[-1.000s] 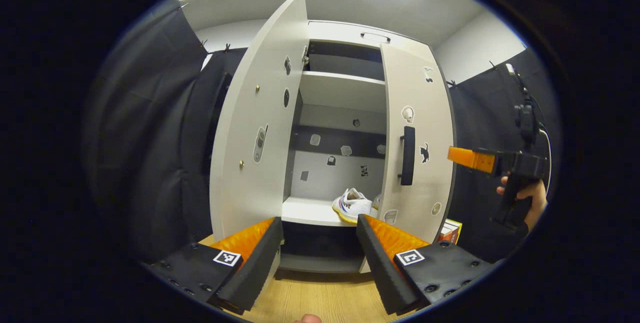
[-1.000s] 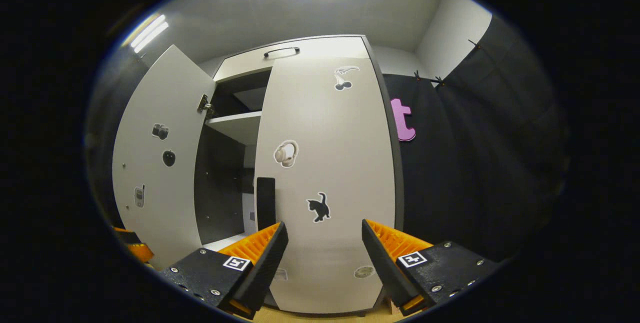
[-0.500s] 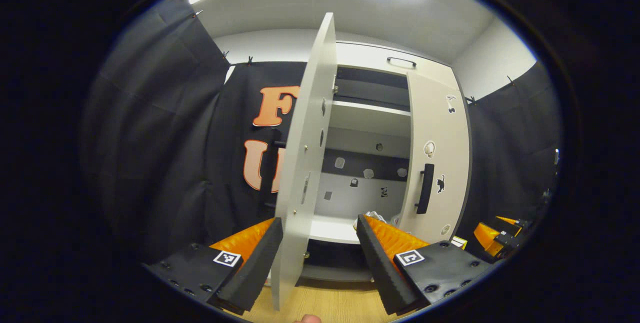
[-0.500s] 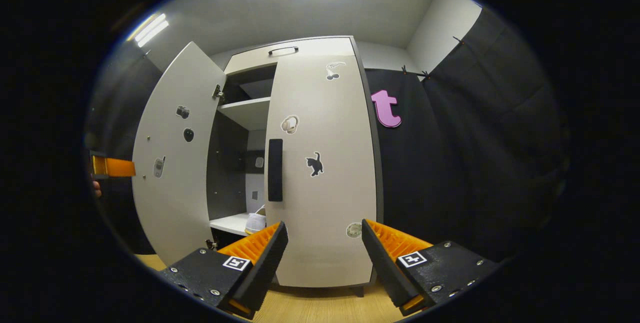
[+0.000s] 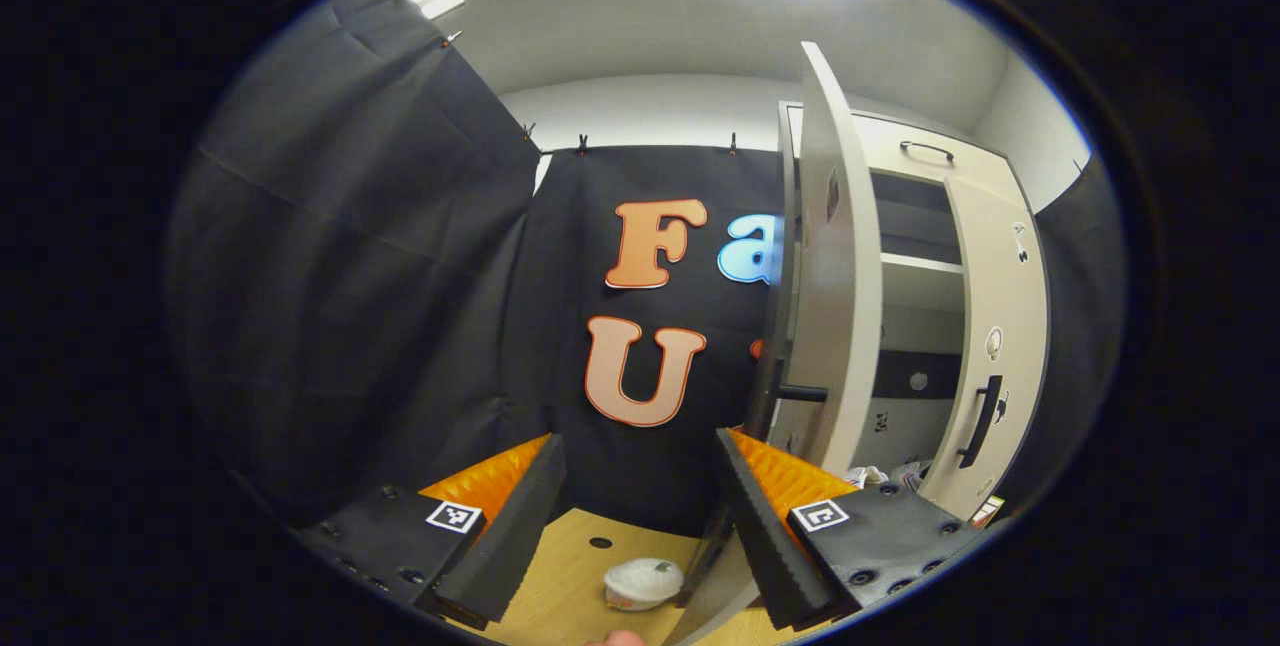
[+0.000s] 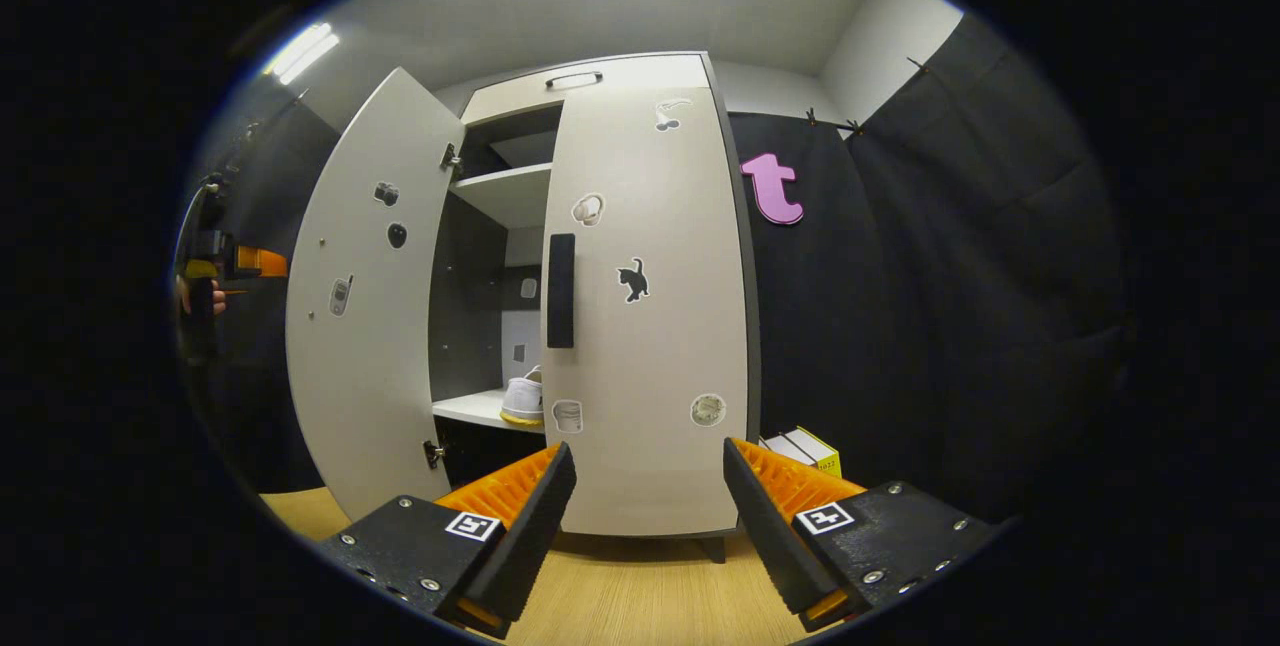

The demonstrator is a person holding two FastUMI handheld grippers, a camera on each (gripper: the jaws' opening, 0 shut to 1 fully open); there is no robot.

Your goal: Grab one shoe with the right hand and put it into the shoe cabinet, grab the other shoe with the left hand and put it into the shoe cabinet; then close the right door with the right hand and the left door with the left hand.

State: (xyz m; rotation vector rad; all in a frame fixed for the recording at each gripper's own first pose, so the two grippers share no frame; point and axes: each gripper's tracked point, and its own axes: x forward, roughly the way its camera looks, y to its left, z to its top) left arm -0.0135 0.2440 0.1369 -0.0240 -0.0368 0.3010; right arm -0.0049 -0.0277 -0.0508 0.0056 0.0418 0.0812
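Observation:
The white shoe cabinet (image 6: 585, 81) has its right door (image 6: 650, 346) lying flat against the front. The left door (image 6: 360, 306) stands wide open. A white shoe (image 6: 522, 398) rests on the lower shelf, and shoes (image 5: 880, 476) show low down past the door in the left gripper view. My right gripper (image 6: 645, 516) is open and holds nothing, a short way back from the right door. My left gripper (image 5: 640, 506) is open too, beside the left door (image 5: 825, 276), which I see edge-on, with its handle (image 5: 802, 393) on the outer face. From the right gripper view the left gripper (image 6: 255, 262) sits beyond the open door.
A small yellow and white box (image 6: 800, 448) stands on the wooden floor (image 6: 640, 586) right of the cabinet. A white round object (image 5: 643, 581) lies on the floor under my left gripper. Black cloth walls close in on both sides.
My left gripper has swung left from facing the cabinet's inside to the outer side of the left door. My right gripper has backed away from the right door.

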